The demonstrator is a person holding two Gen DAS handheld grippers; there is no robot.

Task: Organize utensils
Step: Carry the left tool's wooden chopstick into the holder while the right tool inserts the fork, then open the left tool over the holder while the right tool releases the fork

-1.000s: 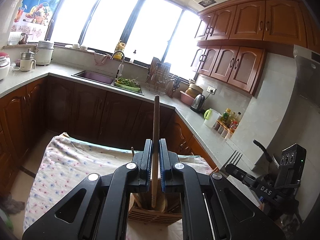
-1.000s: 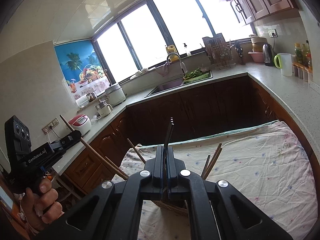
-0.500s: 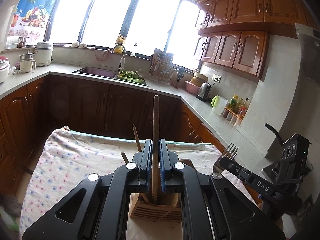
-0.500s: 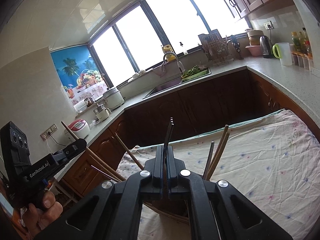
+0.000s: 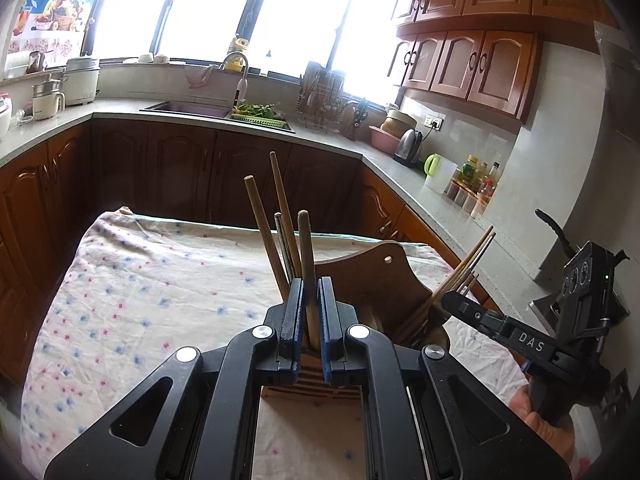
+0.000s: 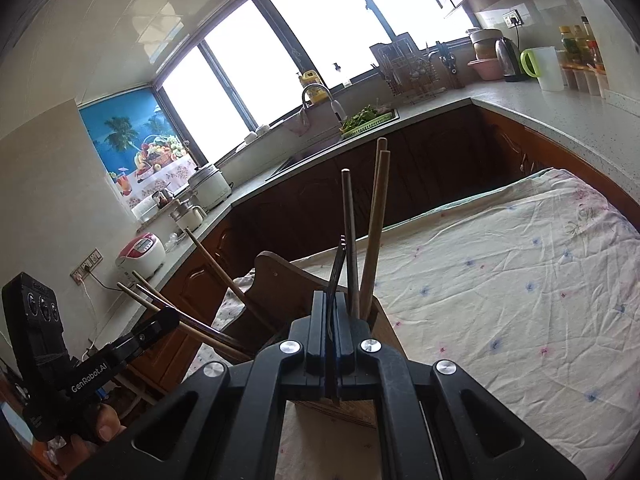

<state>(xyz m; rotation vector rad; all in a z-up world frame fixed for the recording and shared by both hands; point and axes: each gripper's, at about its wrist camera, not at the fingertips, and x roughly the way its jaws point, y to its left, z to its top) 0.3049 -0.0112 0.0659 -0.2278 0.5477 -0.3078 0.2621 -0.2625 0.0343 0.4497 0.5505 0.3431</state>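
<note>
Two claws, both pinching: your left claw grips a wooden handle, your right claw a fork, both above the wooden holder on the cloth-covered worktop.

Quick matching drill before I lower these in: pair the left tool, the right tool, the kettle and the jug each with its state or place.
Things:
1. left tool
2. right tool
3. kettle
4. jug

States or places:
A. on the counter, green handle
B. shut on a fork
C. on the counter beside a pink bowl
D. shut on a wooden stick

Pairs: 1-D, 2-B, 3-C, 4-A
</note>
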